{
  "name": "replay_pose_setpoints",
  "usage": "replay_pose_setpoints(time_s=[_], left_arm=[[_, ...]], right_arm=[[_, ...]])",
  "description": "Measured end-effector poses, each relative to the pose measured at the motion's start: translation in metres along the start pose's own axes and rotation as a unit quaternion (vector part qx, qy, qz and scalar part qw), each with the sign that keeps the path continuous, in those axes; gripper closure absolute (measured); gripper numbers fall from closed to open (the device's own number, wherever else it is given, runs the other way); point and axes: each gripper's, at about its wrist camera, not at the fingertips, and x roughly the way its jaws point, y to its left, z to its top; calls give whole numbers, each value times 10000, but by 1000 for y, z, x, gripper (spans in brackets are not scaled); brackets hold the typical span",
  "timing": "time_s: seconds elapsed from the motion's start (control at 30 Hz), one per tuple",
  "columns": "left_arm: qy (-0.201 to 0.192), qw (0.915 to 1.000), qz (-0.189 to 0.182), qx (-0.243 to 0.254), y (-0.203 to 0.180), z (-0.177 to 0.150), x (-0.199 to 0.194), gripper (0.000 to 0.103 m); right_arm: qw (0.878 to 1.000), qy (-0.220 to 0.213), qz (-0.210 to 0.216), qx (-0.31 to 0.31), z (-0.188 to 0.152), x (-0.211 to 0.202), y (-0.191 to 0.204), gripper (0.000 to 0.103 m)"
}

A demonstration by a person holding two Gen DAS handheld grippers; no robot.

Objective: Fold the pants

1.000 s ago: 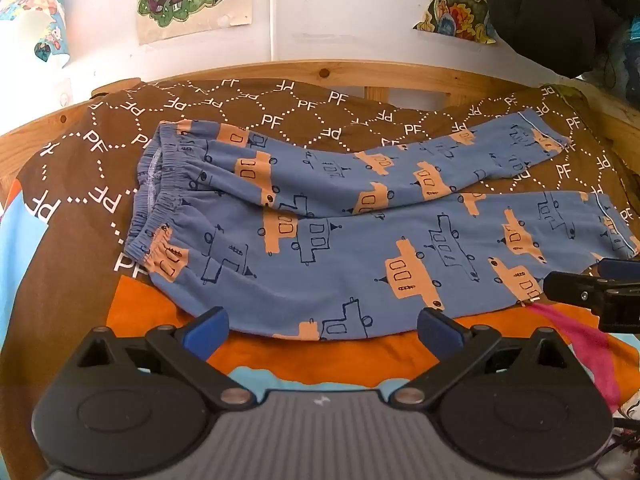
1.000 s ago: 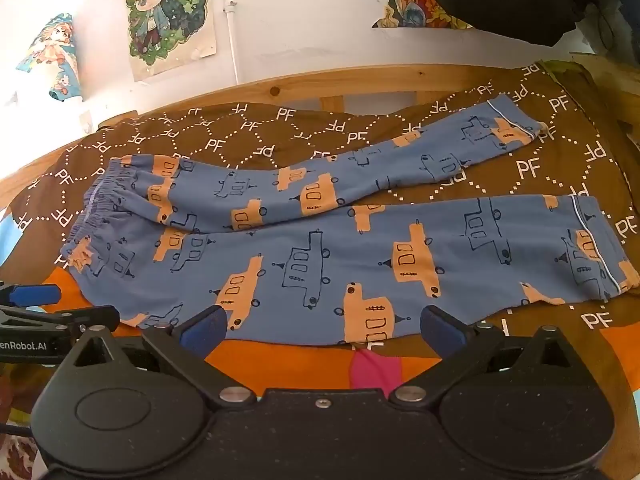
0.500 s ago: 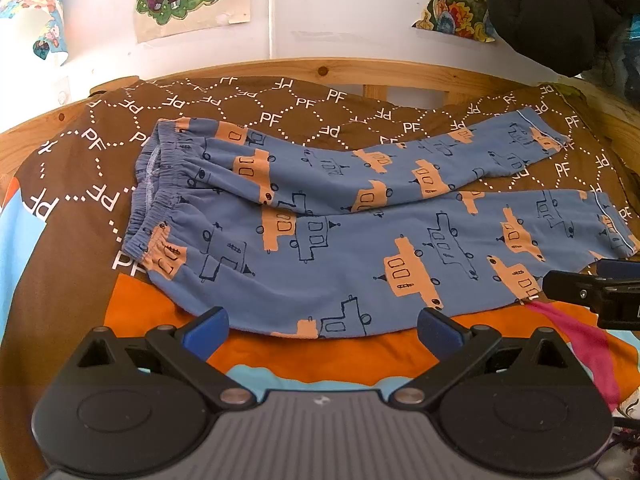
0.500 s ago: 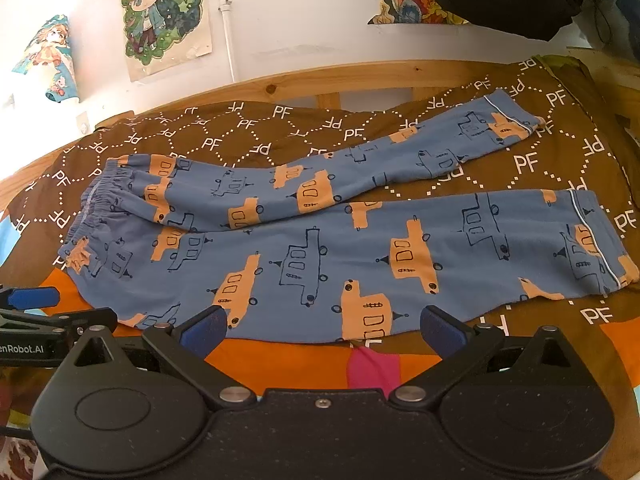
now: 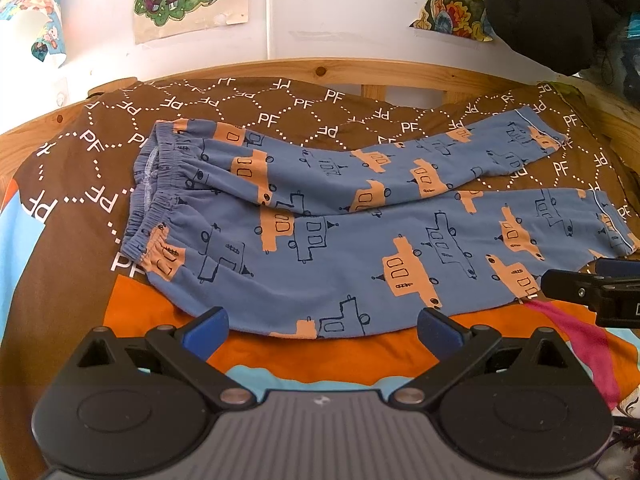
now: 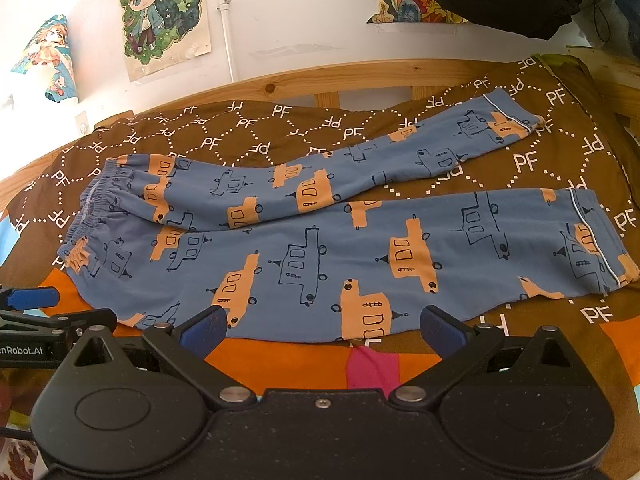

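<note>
Blue pants [image 5: 340, 240] with orange vehicle prints lie flat on the bed, waistband at the left, both legs running right, the far leg angled away. They also show in the right wrist view [image 6: 340, 248]. My left gripper [image 5: 322, 326] is open and empty, just short of the near edge of the pants near the seat. My right gripper [image 6: 322, 326] is open and empty, just short of the near leg's edge. The right gripper's finger shows at the right of the left wrist view [image 5: 592, 288]; the left gripper's finger shows at the left of the right wrist view [image 6: 48, 316].
The pants lie on a brown blanket [image 5: 280, 112] with white PF lettering over a colourful sheet [image 5: 312, 356]. A wooden bed frame [image 5: 360, 74] runs along the back under a white wall with posters. A dark garment [image 5: 552, 12] hangs at the upper right.
Both views have shifted slightly; the pants sit a little lower and closer in the frames. Both grippers stay open and empty.
</note>
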Motion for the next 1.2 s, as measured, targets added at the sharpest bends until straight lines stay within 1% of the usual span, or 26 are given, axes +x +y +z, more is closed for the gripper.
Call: replay_pose_setpoints(time_s=[1.2], left_arm=[[5, 10000, 2, 0, 0, 0, 0, 0]], right_arm=[[10000, 55, -23, 56, 0, 2, -1, 1]])
